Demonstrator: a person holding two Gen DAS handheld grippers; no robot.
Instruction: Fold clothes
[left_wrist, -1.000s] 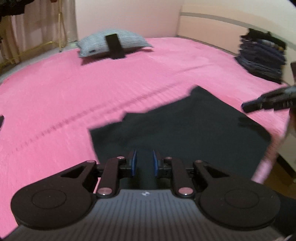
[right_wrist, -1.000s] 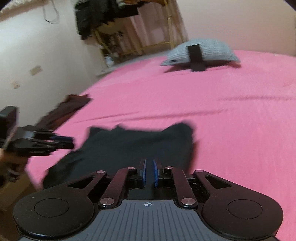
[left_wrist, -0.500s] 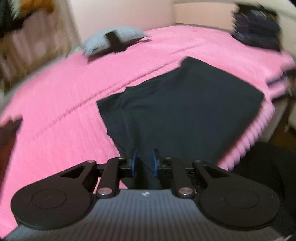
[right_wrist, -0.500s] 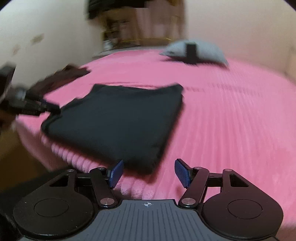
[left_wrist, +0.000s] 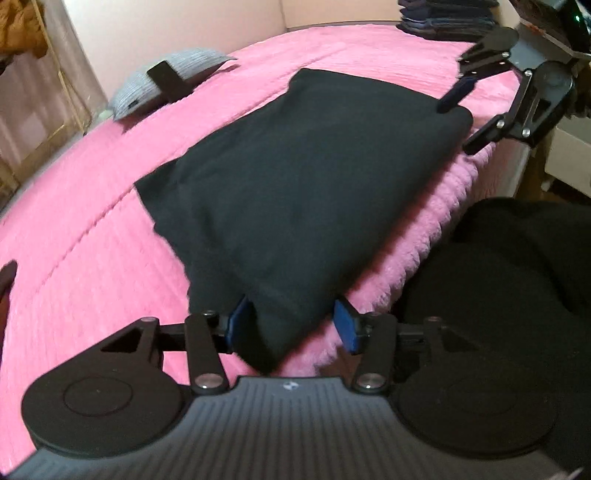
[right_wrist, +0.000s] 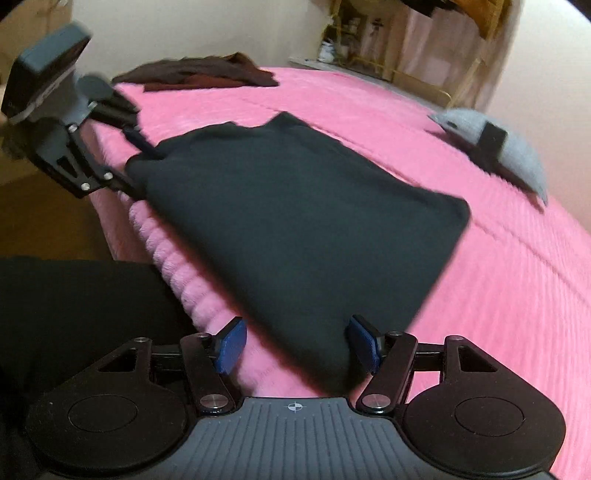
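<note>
Both views are motion-blurred; garment detail is hard to make out. The folded black garment (left_wrist: 295, 177) lies on the pink bed (left_wrist: 92, 258) at its near edge. Left gripper (left_wrist: 291, 326): fingers spread wide, one corner of the garment between them, not clamped. Right gripper (right_wrist: 297, 345): likewise spread, straddling the opposite near corner. A grey pillow (left_wrist: 166, 79) lies beyond; a stack of dark folded clothes (left_wrist: 447, 18), partly cut off; brown clothing (right_wrist: 207, 74) at the far edge

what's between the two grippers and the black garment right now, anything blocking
Nothing visible. The black garment lies flat on the pink bedspread, and each near corner already sits between open fingers: left gripper, right gripper. The grey pillow lies well clear.
</note>
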